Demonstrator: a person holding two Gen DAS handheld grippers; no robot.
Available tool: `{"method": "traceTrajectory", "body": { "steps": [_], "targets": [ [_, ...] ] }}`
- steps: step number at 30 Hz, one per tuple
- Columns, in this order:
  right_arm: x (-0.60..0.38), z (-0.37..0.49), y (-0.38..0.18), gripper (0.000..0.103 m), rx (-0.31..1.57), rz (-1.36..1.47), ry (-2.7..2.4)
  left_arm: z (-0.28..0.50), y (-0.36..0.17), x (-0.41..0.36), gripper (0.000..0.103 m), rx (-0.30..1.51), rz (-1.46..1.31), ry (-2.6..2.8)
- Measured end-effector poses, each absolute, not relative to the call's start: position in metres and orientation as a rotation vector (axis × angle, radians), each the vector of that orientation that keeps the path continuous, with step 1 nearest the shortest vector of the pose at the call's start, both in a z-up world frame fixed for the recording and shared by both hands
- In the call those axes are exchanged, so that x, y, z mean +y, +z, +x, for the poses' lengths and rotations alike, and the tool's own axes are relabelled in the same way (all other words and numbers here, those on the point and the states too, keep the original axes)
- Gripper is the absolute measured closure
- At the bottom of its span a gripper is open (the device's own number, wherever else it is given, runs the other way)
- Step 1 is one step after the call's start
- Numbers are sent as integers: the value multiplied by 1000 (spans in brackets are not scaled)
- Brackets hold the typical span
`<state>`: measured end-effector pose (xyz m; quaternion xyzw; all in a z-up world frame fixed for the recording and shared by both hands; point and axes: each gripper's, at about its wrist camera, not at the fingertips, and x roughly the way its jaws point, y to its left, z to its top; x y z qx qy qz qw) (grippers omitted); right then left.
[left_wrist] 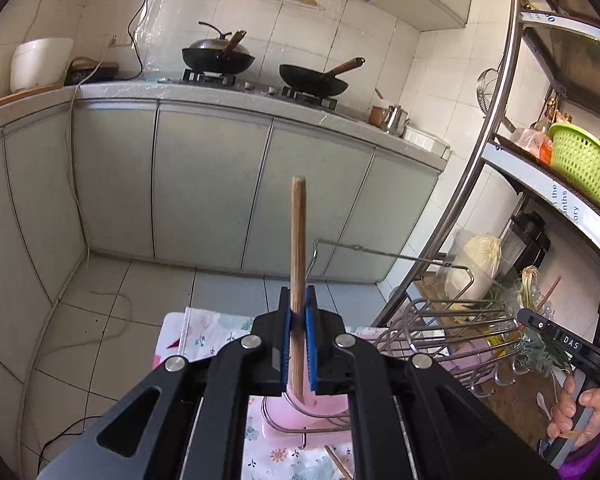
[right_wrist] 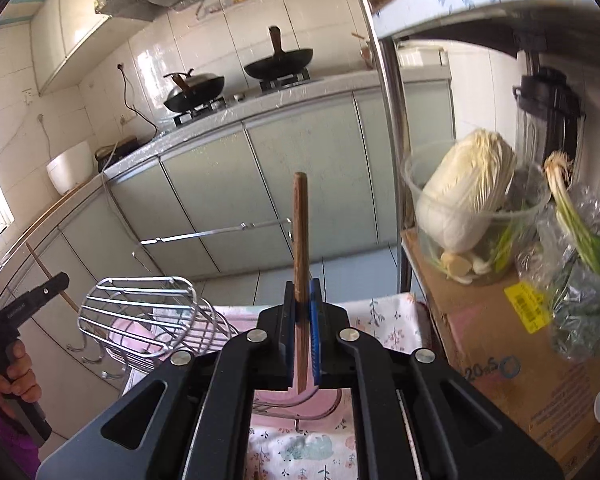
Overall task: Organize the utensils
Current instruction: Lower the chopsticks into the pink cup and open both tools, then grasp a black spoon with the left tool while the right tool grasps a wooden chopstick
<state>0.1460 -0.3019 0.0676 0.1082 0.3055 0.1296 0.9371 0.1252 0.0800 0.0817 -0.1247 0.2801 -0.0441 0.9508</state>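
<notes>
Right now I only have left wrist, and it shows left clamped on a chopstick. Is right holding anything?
Observer: Yes. The right gripper is shut on a wooden chopstick, which stands upright between its pads.
Operator: Where's the wire holder relative to right?
Observer: The wire holder sits to that gripper's left, lower in its view and not touching it.
Operator: What's in the bottom of the clear tub? It's hidden in my view.
Observer: Under the cabbage, the clear tub holds pale slices. They could be garlic or ginger.
</notes>
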Motion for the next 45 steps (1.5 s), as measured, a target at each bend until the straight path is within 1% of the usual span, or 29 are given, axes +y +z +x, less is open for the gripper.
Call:
{"method": "traceTrajectory", "body": {
  "steps": [4, 9, 10, 12, 13, 15, 17, 27, 32, 37, 45],
  "targets": [
    [-304, 150, 54, 96, 663, 234, 259, 136, 63, 79, 97, 621, -274, -93],
    [-303, 152, 45, 96, 689, 255, 260, 139, 52, 75, 95, 631, -259, -65],
    [-303, 153, 44, 96, 696, 259, 262, 139, 51, 75, 94, 631, -256, -66],
    [-303, 153, 42, 95, 713, 264, 262, 137, 50, 75, 82, 636, -252, -62],
    [-303, 153, 41, 91, 721, 263, 260, 135, 50, 77, 74, 634, -259, -63],
    [-304, 151, 40, 72, 728, 261, 264, 133, 51, 80, 72, 634, -278, -66],
    [-304, 147, 40, 68, 719, 260, 268, 130, 52, 83, 71, 632, -289, -69],
    [-310, 105, 44, 68, 673, 253, 253, 91, 59, 88, 70, 609, -314, -86],
    [-304, 76, 32, 68, 673, 250, 267, 61, 53, 79, 70, 618, -313, -153],
    [-291, 54, 2, 68, 741, 265, 316, 39, 31, 59, 70, 673, -276, -211],
    [-273, 34, -45, 68, 862, 262, 357, 23, -21, 33, 70, 782, -220, -241]
  ]
}}
